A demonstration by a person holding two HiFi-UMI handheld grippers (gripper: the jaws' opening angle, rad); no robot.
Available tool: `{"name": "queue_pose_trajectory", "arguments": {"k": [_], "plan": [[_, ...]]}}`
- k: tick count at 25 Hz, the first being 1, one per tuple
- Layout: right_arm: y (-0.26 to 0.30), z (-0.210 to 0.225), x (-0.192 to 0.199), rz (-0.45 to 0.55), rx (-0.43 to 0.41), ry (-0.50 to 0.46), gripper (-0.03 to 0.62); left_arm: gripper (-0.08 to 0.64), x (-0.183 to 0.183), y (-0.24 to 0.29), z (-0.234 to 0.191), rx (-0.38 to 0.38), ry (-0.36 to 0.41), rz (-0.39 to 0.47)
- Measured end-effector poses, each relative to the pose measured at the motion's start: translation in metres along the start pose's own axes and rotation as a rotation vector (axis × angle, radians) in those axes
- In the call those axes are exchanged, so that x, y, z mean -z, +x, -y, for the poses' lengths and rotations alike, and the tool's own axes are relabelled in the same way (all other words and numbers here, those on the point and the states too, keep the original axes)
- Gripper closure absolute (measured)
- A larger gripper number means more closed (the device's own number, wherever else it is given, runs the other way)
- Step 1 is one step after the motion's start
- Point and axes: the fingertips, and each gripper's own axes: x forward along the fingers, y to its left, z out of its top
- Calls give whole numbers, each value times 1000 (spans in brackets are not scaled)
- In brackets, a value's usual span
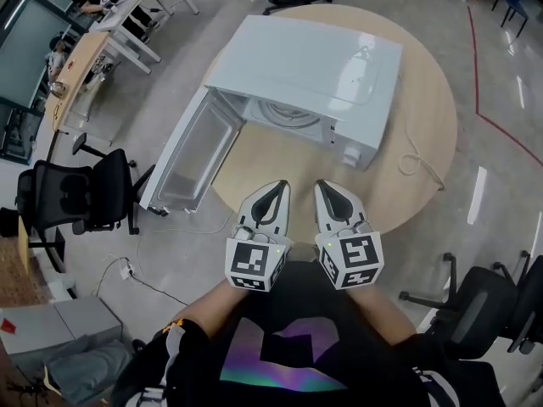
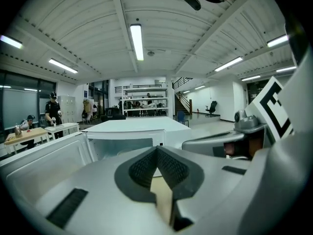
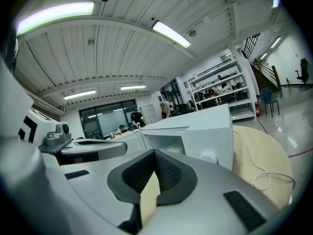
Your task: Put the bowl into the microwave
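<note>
1. The left gripper and the right gripper hover side by side above the near rim of the table, close to the person's chest. On each, the ribbed black pads are pressed together with nothing between them. The smooth grey shells taper to a point.
2. The table is round, of pale matte wood. A bare strip of it lies between the gripper tips and the microwave. Its curved edge falls away to the floor on both sides of the grippers.
3. The microwave is a glossy white box that takes up the middle of the table, with its mouth turned toward the grippers.
4. The microwave door is swung wide open. It reaches out past the table's left edge, and its flat panel has a clear window.
5. The bowl shows as a pale round rim on the floor of the microwave cavity.
6. A thin pale cable lies looped on the wood to the right of the microwave, near the table's rim.
7. Around the table spreads a shiny grey floor, open on the right. A black mesh office chair stands near the door's outer edge on the left.
</note>
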Motion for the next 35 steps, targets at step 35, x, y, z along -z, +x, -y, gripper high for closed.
{"name": "queue_pose_trajectory", "arguments": {"k": [35], "plan": [[-67, -249, 74, -101, 203, -104, 574, 514, 68, -263, -81, 124, -134, 97]]}}
